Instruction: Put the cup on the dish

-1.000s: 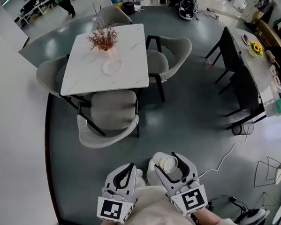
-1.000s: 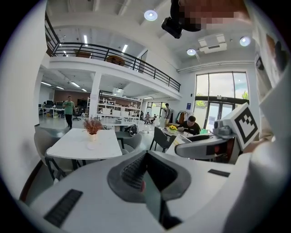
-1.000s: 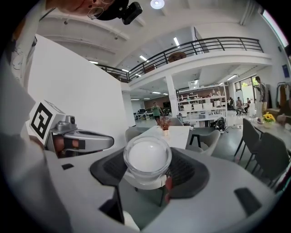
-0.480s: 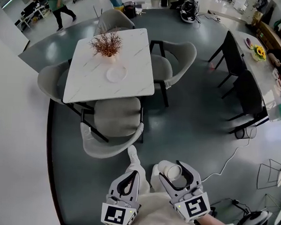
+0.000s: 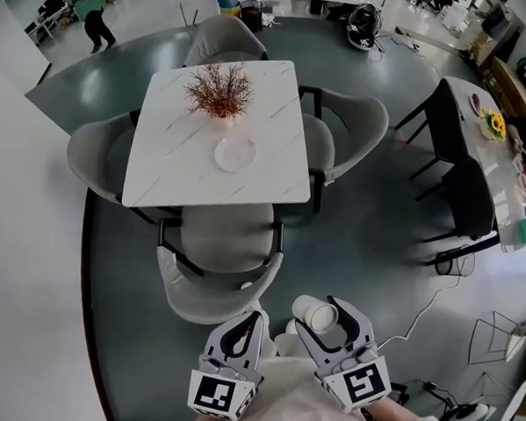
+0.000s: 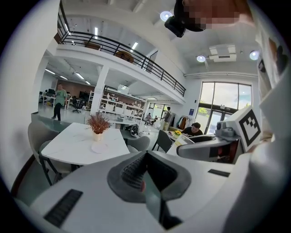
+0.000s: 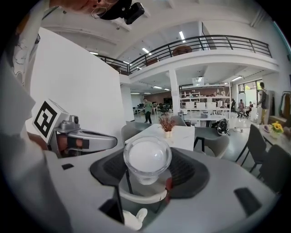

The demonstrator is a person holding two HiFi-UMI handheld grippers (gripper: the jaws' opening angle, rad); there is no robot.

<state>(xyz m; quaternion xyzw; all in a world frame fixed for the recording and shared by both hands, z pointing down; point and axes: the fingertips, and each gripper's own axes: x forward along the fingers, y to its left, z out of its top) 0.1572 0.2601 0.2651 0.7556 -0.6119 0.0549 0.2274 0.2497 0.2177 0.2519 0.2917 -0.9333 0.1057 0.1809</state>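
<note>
A clear cup [image 5: 313, 313] lies sideways between the jaws of my right gripper [image 5: 321, 310], which is shut on it; its round mouth faces forward in the right gripper view [image 7: 147, 158]. The white dish [image 5: 235, 154] rests on the white marble table [image 5: 172, 178], just in front of a dried plant in a vase [image 5: 221, 92]. Both grippers hang low by the person's body, well short of the table. My left gripper [image 5: 244, 329] is shut with nothing in it [image 6: 144, 170]. In the left gripper view the dish [image 6: 99, 148] is small and far off.
Several grey chairs ring the table; the nearest one [image 5: 219, 273] stands between me and the table edge. A white wall [image 5: 23, 263] runs along the left. Dark chairs [image 5: 453, 184] and another table stand at the right. A person [image 5: 87, 2] walks at the far left.
The table and chairs have drawn closer and shifted down in the head view as I walked forward. Both grippers keep their hold and pose.
</note>
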